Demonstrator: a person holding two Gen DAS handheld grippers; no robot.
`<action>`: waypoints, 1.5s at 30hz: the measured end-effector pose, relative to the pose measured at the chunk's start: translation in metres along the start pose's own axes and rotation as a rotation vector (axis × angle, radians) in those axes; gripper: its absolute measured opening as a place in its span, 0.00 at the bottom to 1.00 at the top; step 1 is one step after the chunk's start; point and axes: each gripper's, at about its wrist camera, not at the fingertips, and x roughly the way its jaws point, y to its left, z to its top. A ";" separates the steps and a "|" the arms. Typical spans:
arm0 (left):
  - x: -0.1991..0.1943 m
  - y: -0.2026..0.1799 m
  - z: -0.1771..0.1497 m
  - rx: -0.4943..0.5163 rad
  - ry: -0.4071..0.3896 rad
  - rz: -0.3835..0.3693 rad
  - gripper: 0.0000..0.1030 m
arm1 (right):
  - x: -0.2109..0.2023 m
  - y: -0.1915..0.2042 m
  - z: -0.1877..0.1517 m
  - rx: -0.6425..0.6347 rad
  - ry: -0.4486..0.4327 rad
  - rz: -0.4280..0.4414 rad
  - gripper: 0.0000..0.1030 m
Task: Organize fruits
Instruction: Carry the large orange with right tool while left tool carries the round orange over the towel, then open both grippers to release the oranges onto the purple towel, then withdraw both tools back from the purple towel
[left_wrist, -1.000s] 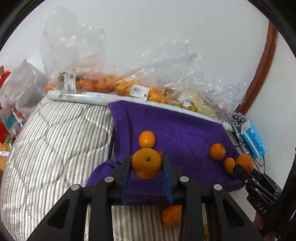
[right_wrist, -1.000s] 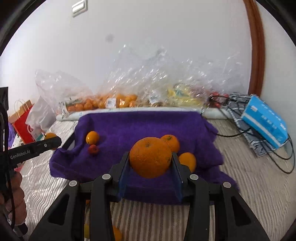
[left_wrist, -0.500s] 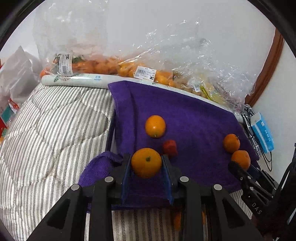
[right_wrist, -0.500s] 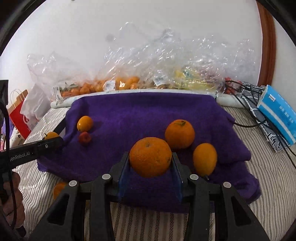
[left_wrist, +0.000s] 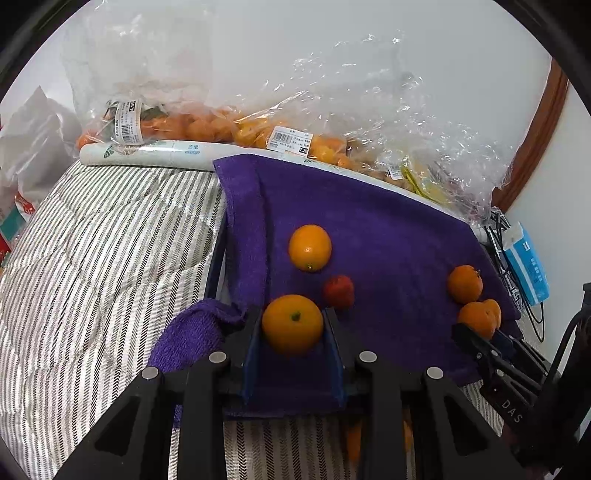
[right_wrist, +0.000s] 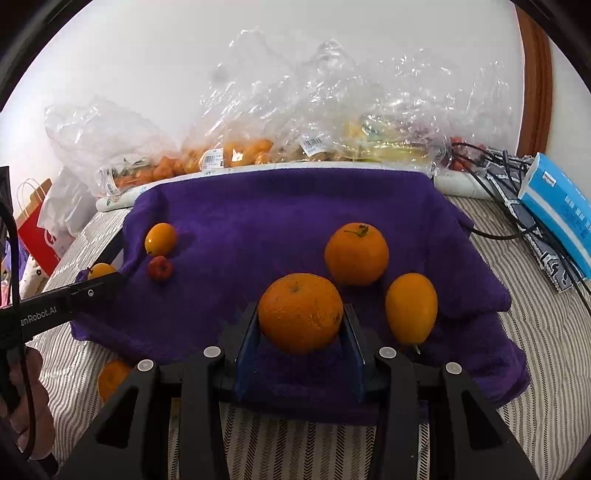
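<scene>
Oranges, firm, rounded and prone to rolling, sit pinched at mid-girth: left gripper (left_wrist: 292, 325) clenches a small orange (left_wrist: 292, 324), right gripper (right_wrist: 300, 314) a large orange (right_wrist: 300, 312), above purple towel (right_wrist: 277, 214).

An orange fruit (left_wrist: 354, 439) on the striped bedding (left_wrist: 92, 258) is mostly hidden behind the left gripper (left_wrist: 292, 345). Beyond the purple towel's (right_wrist: 277, 206) far edge, the fruit inside crinkled plastic bags (right_wrist: 314, 122) blurs (kinds unclear). The red paper bag (right_wrist: 35, 229) is cut off at the picture's left edge.
</scene>
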 end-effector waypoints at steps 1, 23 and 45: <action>0.000 0.000 0.000 -0.001 0.001 -0.002 0.29 | 0.000 0.001 0.000 -0.003 0.002 -0.002 0.41; -0.017 -0.002 0.000 -0.024 -0.080 -0.106 0.51 | -0.004 0.001 0.000 0.003 -0.010 -0.009 0.52; -0.130 -0.022 -0.009 0.030 -0.191 -0.059 0.71 | -0.153 0.006 0.004 0.067 -0.169 0.008 0.64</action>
